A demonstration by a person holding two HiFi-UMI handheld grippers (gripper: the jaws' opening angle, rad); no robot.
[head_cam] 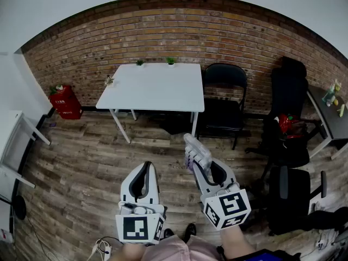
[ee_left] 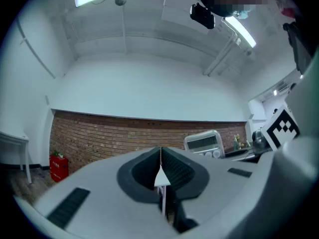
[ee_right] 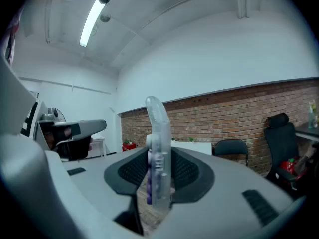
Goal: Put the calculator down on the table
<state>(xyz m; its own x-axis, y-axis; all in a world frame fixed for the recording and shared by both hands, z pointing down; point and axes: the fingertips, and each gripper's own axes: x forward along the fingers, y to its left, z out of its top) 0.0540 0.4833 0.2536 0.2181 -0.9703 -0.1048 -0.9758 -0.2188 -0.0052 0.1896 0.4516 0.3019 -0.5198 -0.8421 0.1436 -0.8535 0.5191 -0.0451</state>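
The calculator (head_cam: 197, 152) is a pale translucent slab with purple keys. It stands edge-on between the pads of my right gripper (head_cam: 200, 166), which is shut on it in mid-air above the wooden floor. In the right gripper view the calculator (ee_right: 157, 148) rises upright out of the jaws of the right gripper (ee_right: 158, 169). The white table (head_cam: 149, 87) stands ahead against the brick wall, well beyond both grippers. My left gripper (head_cam: 143, 170) hangs beside the right one, shut with nothing in it. In the left gripper view, the left gripper (ee_left: 160, 164) has its pads touching, and the calculator (ee_left: 204, 143) shows to its right.
Two small potted plants (head_cam: 171, 61) stand at the table's far edge. A black folding chair (head_cam: 224, 99) is right of the table, with black office chairs (head_cam: 288, 99) beyond. A red box (head_cam: 65, 101) sits by the wall at left. A white frame (head_cam: 16, 140) stands at far left.
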